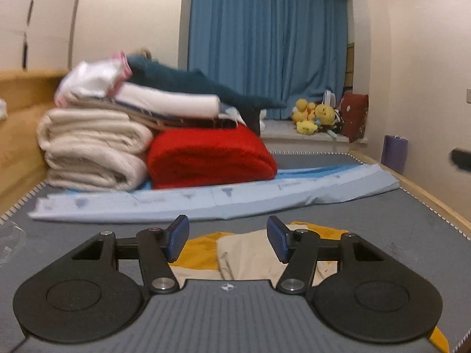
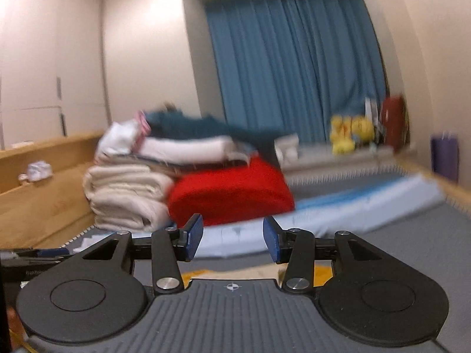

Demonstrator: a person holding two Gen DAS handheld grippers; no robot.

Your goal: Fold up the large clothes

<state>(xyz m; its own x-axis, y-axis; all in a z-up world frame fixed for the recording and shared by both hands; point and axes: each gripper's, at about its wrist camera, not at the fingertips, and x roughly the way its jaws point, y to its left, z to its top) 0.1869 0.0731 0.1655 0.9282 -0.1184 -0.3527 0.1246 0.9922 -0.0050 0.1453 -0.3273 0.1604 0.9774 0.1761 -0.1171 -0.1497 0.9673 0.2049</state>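
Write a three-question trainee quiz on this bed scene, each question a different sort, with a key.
1. True or false: the left gripper is shut on the yellow and cream garment.
2. Multiple choice: what lies directly beside the red blanket, on its left in the left wrist view? A) the cream folded bedding B) a cardboard box C) a laptop
3. Fill in: the right gripper has its jaws ____.

Key
1. False: its jaws stand apart, with the garment lying on the grey mattress below them.
2. A
3. open
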